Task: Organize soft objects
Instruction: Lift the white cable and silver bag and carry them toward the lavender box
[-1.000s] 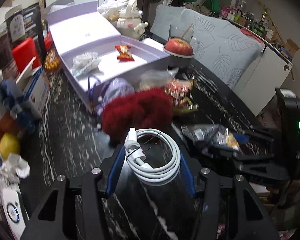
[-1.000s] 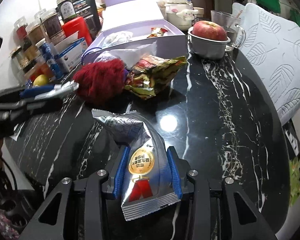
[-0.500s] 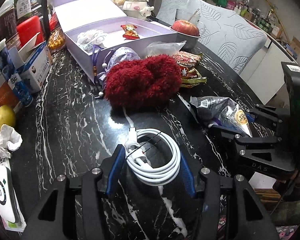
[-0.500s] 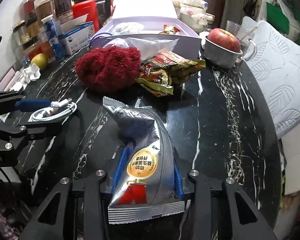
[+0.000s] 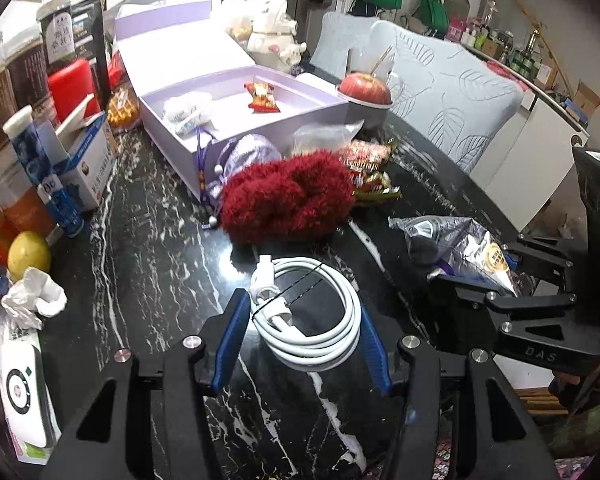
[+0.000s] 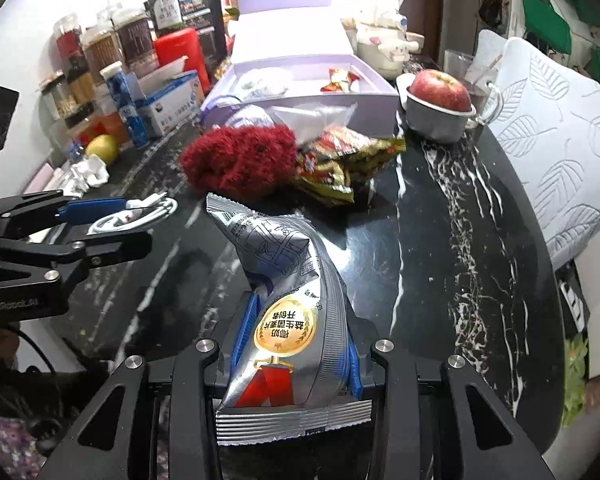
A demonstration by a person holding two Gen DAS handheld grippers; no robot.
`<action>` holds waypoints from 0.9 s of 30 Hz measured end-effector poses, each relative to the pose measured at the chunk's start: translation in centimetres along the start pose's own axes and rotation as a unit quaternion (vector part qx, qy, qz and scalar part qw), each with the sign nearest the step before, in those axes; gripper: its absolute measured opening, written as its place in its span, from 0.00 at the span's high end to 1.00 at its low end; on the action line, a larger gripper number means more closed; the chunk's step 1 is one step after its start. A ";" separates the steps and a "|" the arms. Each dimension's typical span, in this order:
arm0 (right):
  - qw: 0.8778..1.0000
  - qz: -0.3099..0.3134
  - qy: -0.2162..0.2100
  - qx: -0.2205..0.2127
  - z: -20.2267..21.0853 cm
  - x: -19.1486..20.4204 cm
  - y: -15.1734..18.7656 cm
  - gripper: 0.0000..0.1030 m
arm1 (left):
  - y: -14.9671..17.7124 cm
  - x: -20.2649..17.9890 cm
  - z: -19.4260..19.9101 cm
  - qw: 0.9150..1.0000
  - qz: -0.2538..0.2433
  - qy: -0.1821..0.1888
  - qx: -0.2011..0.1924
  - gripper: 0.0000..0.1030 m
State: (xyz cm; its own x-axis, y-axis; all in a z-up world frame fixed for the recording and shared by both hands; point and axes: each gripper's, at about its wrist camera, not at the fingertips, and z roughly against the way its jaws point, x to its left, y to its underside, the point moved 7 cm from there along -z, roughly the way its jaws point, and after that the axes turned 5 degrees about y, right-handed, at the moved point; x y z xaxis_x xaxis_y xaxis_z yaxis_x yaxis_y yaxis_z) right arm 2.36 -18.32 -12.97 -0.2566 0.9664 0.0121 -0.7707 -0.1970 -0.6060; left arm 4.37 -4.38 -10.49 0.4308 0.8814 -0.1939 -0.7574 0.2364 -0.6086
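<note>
My left gripper [image 5: 302,320] is shut on a coiled white cable [image 5: 312,316], held just above the black marble table [image 5: 147,240]. My right gripper [image 6: 295,328] is shut on a silver snack packet [image 6: 287,300] with a gold seal, lifted off the table. From the left wrist view, that packet [image 5: 456,248] and the right gripper [image 5: 496,276] sit at the right. A fluffy red soft thing [image 5: 287,196] lies mid-table, with a lilac pouch [image 5: 247,156] behind it. An open lilac box [image 5: 235,108] holds a red sweet wrapper [image 5: 261,96] and a white bag.
Green-and-red snack packets [image 6: 348,164] lie beside the red fluff. An apple in a grey bowl [image 6: 440,108] stands at the back right. Jars, a blue-white carton [image 6: 167,100], a blue tube and a lemon [image 5: 27,252] crowd the left. A leaf-patterned cushion [image 6: 560,140] borders the right edge.
Both grippers have drawn back from the pile with their loads. The silver packet has risen off the table and now hangs tilted in the right gripper's jaws.
</note>
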 end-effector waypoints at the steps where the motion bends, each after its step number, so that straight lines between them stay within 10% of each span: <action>1: 1.000 0.001 -0.002 -0.002 0.3 0.1 -0.1 0.64 | -0.2 -0.1 0.4 1.000 -0.001 0.001 -0.005 0.49; 27: 0.994 0.042 -0.042 -0.093 6.1 3.0 -8.4 0.63 | -7.6 0.6 7.6 0.993 -0.028 -0.030 -0.114 0.49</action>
State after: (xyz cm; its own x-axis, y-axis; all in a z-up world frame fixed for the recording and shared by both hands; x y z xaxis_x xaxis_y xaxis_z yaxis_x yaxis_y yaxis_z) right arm 4.48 -14.76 -3.05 -0.3686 0.9295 0.0168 -0.6248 -0.2343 -0.7448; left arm 6.73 -2.52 -0.14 0.4330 0.8943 -0.1126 -0.6002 0.1928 -0.7762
